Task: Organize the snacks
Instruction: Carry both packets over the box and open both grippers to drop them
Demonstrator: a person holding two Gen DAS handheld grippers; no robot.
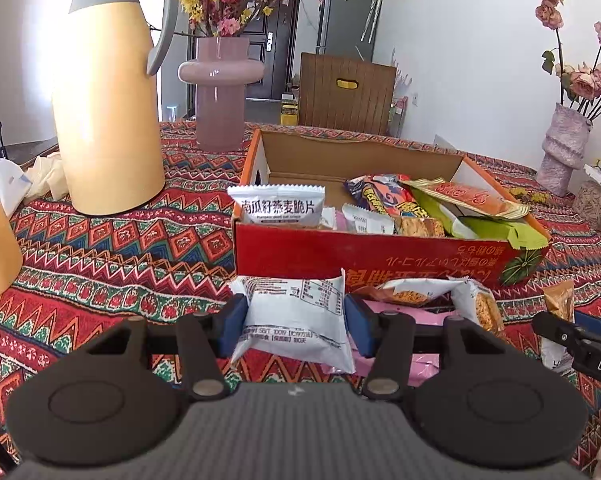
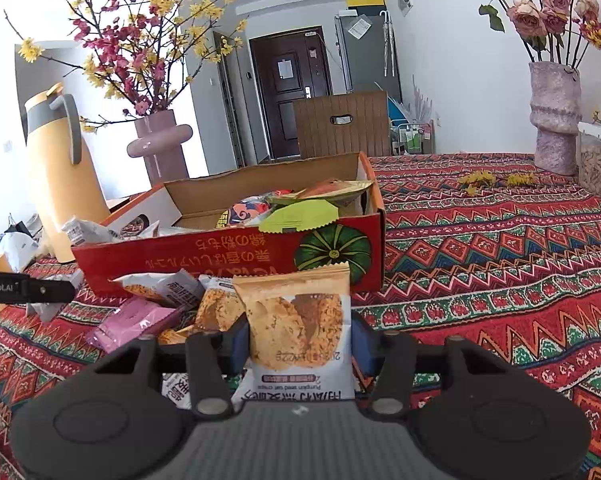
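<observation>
While my left tongs (image 1: 295,320) squeeze a soft white snack pack (image 1: 296,320) w/ tiny black print on its back, the blue pads press on both its crinkly sides, so the tongs are closed on it. The pack is puffy and bends a bit at the bottom.

My right tongs (image 2: 299,342) grip a flat pack w/ a tan top (image 2: 298,320) and a pic of bumpy round oat crisps. It stands up straight btw the two blue pads, edges zig-zag at the top.

Just past both tongs sits the red cardboard box (image 1: 380,252), long and low, w/ a green pumpkin drawn on the front. Inside it are shiny packs: a white one (image 1: 276,205) standing at the left end, orange and green ones (image 1: 472,200) piled at the right end.

Btw the tongs and the box lies a small heap on the cloth: a smooth pink pack (image 2: 134,322) and more crisp packs (image 2: 216,308).

The tablecloth (image 2: 500,260) is bright w/ red, green and orange zig-zags. Far left of my tongs stands a tall smooth yellow jug (image 1: 104,120) w/ a gray handle, next to a pink vase (image 1: 220,92) shaped w/ a fat ring.
</observation>
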